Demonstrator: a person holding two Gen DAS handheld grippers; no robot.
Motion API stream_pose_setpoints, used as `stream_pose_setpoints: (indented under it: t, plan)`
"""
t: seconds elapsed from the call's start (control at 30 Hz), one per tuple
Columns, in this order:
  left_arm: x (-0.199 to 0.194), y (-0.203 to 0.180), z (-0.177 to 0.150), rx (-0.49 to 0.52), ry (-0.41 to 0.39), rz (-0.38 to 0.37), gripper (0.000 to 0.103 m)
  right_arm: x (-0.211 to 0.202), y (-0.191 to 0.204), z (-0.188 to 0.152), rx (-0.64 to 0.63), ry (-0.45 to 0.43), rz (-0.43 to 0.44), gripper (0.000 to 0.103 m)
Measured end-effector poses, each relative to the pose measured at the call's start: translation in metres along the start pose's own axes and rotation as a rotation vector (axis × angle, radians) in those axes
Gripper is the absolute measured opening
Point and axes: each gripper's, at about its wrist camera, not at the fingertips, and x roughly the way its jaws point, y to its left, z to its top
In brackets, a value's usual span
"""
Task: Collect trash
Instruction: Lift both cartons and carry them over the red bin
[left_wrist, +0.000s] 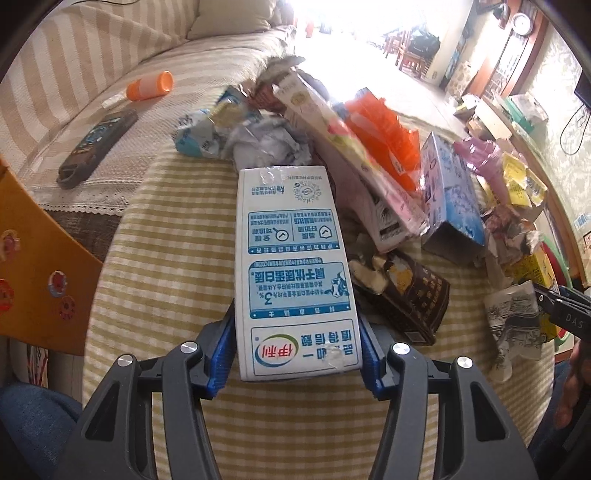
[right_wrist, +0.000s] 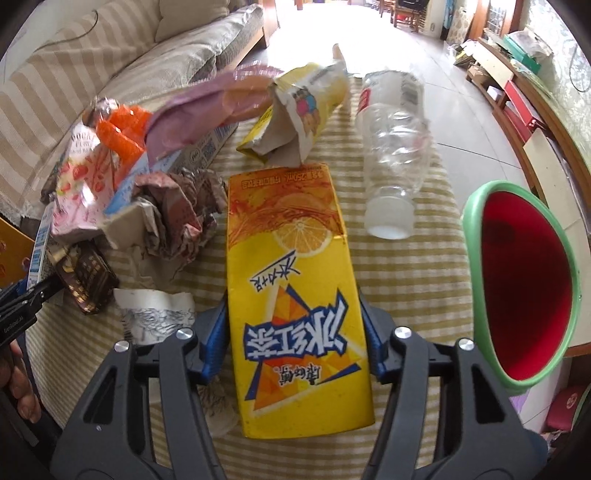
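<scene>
A white rectangular milk carton with blue printed panels (left_wrist: 295, 273) is clamped at its near end between the blue pads of the left gripper (left_wrist: 297, 354); the carton is seen lying lengthwise toward the middle of the table covered in a yellow-and-white checked cloth (left_wrist: 155, 266); behind and to the right of it a heap of crumpled wrappers, an orange plastic piece (left_wrist: 384, 136) and a pale blue box (left_wrist: 450, 199) is spread across the cloth; a dark brown carton (left_wrist: 410, 295) is seen just beside the milk carton on its right. A yellow rectangular iced-tea carton with a lemon picture (right_wrist: 295, 280) is gripped at its near end by the pads of the right gripper (right_wrist: 295, 350), near the table's front edge; a clear crushed plastic bottle (right_wrist: 395, 155) lies to its right toward the far right corner; a red bin with a green rim (right_wrist: 524, 288) stands beyond the table's right edge.
</scene>
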Motion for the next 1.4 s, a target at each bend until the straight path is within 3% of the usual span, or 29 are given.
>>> stream_pose_setpoints:
  t: [0.43, 0.67, 0.87, 1.03, 1.4]
  plan:
    - [-0.063, 0.018, -0.016, -0.016, -0.085, -0.007, 0.053, -0.051, 0.000, -0.010, 0.027, -0.082, 0.048, 0.057]
    - [-0.095, -0.012, -0.006, 0.056, -0.149, -0.054, 0.053, -0.080, -0.012, -0.001, 0.058, -0.166, 0.068, 0.057]
    - [-0.104, -0.063, 0.006, 0.163, -0.170, -0.134, 0.053, -0.101, -0.047, 0.001, 0.123, -0.221, 0.057, 0.057]
    - [-0.096, -0.122, 0.019, 0.269, -0.162, -0.243, 0.053, -0.114, -0.089, -0.002, 0.180, -0.250, 0.018, 0.057]
    - [-0.064, -0.265, 0.031, 0.449, -0.092, -0.540, 0.053, -0.140, -0.206, -0.010, 0.341, -0.302, -0.090, 0.057]
